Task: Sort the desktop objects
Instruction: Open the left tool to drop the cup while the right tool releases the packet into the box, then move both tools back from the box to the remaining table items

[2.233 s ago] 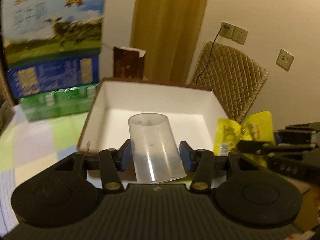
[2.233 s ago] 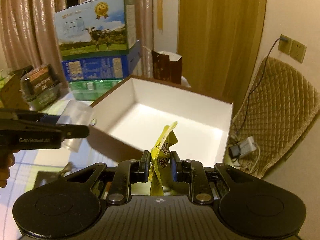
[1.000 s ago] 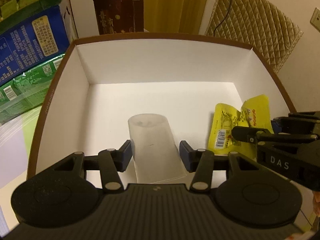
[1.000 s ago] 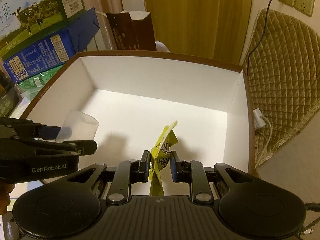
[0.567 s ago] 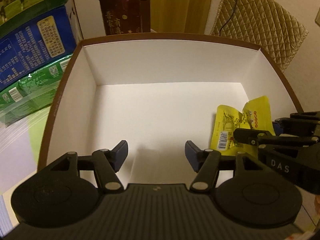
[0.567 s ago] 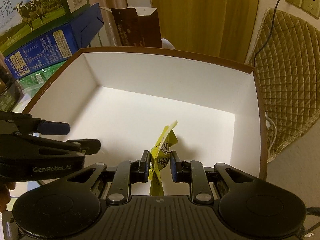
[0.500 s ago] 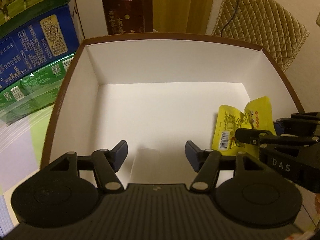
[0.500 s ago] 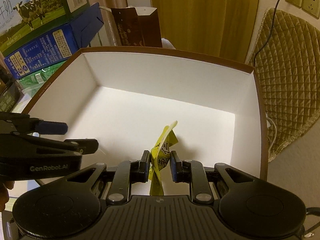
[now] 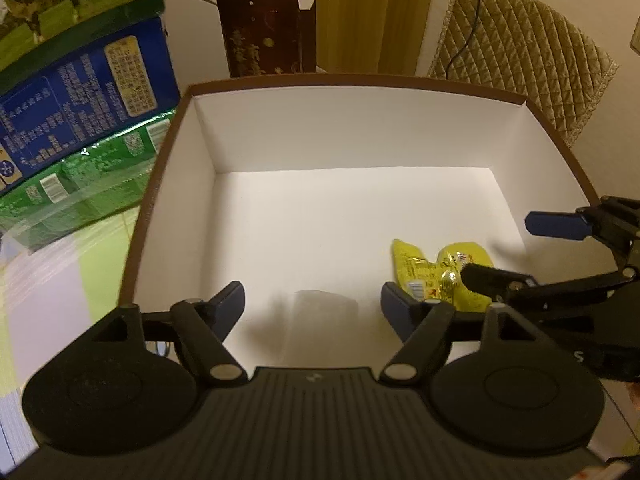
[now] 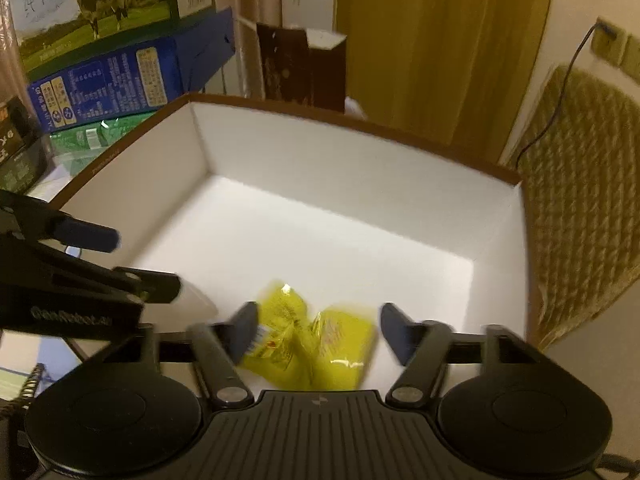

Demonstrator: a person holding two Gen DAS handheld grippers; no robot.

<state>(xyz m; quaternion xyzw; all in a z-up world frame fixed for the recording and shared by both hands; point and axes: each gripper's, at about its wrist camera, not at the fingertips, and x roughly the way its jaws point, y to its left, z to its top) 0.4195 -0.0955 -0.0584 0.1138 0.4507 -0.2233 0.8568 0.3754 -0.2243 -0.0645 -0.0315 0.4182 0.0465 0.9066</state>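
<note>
Now | yellow packet lying near box front-right corner, far half bare | left gripper, right gripper angling down, jaws just opening, gripping nothing

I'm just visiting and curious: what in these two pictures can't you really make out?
- Clear cup, left wrist view: a faint, see-through shape low in the white box, its lower part hidden behind the left hand-held gripper.
- Yellow snack packet, right wrist view: blurred, print unreadable.
- Tabletop beside the box, both views: cut off by the picture edge and the gripper bodies.
</note>
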